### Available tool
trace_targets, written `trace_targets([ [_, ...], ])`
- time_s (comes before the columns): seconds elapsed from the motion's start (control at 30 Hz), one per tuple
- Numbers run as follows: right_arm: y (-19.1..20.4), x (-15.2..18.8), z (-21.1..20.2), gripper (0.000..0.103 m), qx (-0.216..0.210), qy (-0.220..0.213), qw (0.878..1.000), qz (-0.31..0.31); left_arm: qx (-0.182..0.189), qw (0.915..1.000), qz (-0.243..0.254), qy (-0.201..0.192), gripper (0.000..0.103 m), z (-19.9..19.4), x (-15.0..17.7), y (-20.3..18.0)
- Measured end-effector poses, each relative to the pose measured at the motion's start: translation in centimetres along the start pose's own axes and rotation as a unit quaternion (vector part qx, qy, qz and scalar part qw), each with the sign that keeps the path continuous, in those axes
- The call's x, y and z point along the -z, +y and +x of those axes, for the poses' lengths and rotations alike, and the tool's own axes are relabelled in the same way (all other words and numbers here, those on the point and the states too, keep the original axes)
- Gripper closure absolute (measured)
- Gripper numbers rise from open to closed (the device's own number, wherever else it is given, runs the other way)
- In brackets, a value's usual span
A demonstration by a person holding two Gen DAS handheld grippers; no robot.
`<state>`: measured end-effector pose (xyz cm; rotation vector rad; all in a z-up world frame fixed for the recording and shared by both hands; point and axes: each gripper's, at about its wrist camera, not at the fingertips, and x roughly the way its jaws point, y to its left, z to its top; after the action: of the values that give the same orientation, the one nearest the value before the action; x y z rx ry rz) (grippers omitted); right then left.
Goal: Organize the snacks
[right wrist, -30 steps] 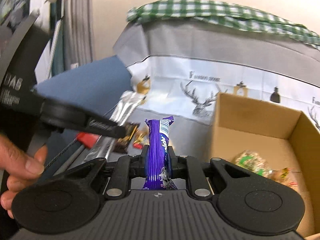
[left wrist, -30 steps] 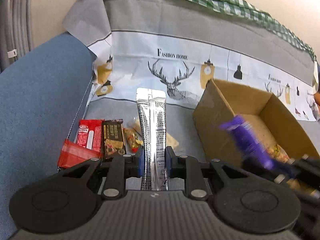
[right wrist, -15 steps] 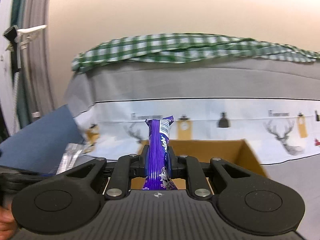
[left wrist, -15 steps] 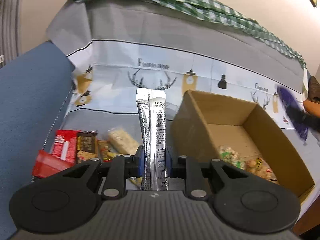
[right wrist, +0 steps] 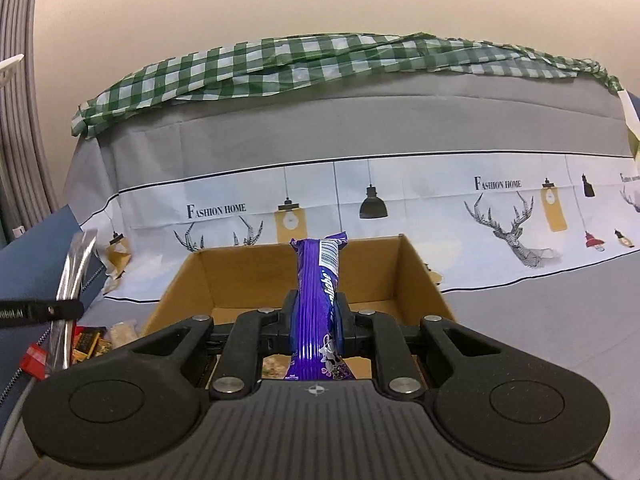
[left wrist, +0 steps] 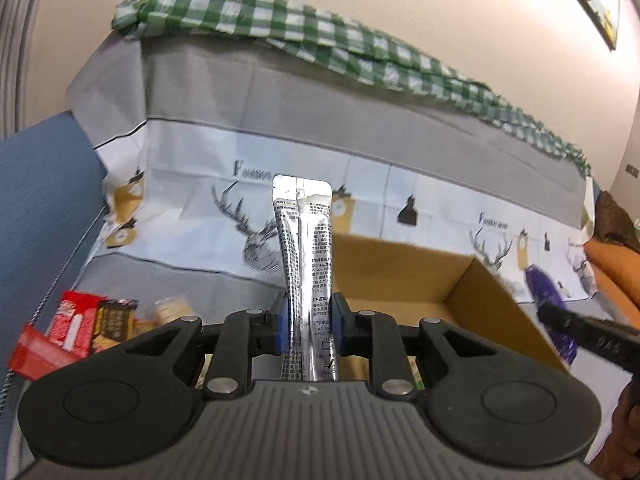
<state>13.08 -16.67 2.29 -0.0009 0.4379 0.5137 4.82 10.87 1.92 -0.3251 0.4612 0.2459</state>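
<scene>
Snacks held for boxing: silver sachet clamped by left gripper, purple bar clamped by right gripper; beyond, cardboard box is approached; release over its opening is judged next; loose snacks remain left

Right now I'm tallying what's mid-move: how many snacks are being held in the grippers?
2. The silver stick packet is in the left hand-held gripper; the purple bar is in the right hand-held gripper, before the cardboard box.
</scene>
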Motion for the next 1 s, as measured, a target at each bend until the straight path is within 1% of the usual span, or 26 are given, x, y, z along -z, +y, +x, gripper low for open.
trace_targets([
  [0.2, -1.3, 0.0, -0.1, 0.086, 0.018, -0.003, 1.000, 0.004, 0.038, 0.9990, 0.016, -0.016, 0.079, 0.4, 0.2, -2.7],
  [0.37, -2.3, 0.0, 0.2, 0.086, 0.031, -0.001, 0.999, 0.017, 0.067, 0.9971, 0.035, -0.009, 0.080, 1.4, 0.7, -4.9],
  [0.53, -2.2, 0.0, 0.4, 0.086, 0.037, 0.000, 0.999, 0.012, 0.090, 0.9946, 0.052, -0.008, 0.080, 2.0, 1.3, -6.8],
  [0.83, -1.5, -0.1, 0.7, 0.086, 0.041, 0.003, 0.999, -0.005, 0.109, 0.9923, 0.059, -0.001, 0.080, 2.4, 1.8, -7.7],
  [1.0, -1.4, 0.0, 0.7, 0.086, 0.041, 0.004, 0.999, -0.007, 0.110, 0.9923, 0.056, 0.001, 0.080, 2.2, 1.7, -7.7],
])
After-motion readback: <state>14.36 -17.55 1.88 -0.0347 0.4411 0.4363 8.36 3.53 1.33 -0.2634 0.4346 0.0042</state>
